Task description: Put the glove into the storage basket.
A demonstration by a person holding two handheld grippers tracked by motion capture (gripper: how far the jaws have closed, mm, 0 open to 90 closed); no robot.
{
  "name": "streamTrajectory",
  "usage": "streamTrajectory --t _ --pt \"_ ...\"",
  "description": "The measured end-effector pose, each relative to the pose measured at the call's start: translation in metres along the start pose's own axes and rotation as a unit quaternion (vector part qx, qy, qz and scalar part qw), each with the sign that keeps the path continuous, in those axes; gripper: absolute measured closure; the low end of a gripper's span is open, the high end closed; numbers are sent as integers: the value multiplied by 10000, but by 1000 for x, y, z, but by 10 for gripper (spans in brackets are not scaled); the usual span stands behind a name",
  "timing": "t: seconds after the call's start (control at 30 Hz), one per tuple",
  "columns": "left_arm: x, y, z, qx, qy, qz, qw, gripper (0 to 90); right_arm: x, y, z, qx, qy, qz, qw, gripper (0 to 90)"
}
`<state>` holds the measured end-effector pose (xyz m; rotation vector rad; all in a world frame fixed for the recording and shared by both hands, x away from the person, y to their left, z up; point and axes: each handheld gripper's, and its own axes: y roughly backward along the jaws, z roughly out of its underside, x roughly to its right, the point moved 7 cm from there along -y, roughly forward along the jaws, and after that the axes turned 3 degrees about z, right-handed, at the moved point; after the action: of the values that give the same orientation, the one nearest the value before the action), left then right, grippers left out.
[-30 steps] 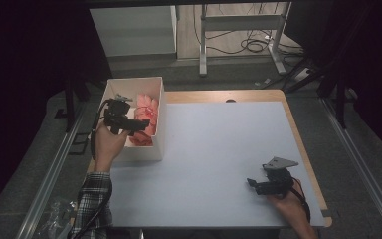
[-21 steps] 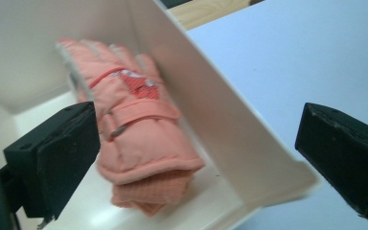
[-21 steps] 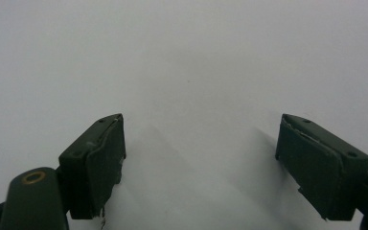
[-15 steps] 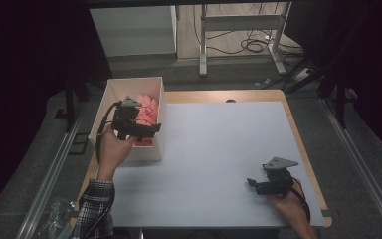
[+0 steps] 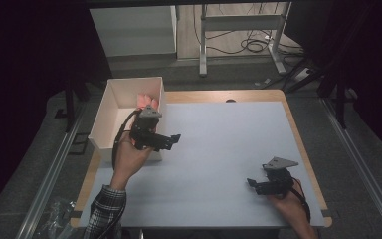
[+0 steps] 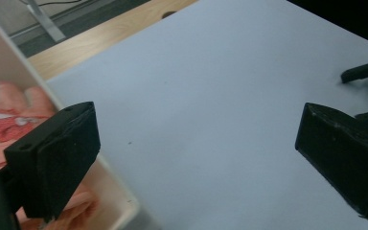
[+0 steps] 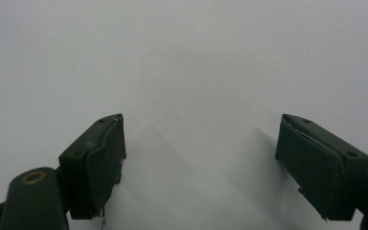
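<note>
A white open box point(image 5: 110, 113) stands at the table's left edge, and pink-red soft items point(image 5: 147, 101) lie in its far end. My left gripper point(image 5: 172, 141) hovers at the box's near right wall, jaws pointing right over the table, open and empty. In the left gripper view, the left gripper point(image 6: 196, 143) has its jaws wide apart, with the pink-red items point(image 6: 7, 124) and the box wall point(image 6: 106, 175) at the left. My right gripper point(image 5: 253, 185) rests low at the near right, pointing left. In the right gripper view, the right gripper point(image 7: 199, 148) is open over bare surface.
A pale mat point(image 5: 229, 144) covers the wooden table point(image 5: 205, 95). The right gripper point(image 6: 364, 72) shows far off in the left gripper view. Beyond the table stand a metal frame point(image 5: 238, 30) and floor cables point(image 5: 253, 45). A rail point(image 5: 54, 169) runs along the left.
My left gripper has come out from over the box toward the near right and turned to point across the table. The right gripper has stayed put.
</note>
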<state>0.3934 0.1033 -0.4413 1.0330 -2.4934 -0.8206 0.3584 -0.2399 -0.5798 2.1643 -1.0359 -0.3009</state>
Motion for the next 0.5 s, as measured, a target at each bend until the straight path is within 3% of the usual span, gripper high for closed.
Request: streamTrajectory --t 0.5 --pt "42 -41 30 -86 -327 526 9980 17 0 0 0 -12 1 -2 10000 178"
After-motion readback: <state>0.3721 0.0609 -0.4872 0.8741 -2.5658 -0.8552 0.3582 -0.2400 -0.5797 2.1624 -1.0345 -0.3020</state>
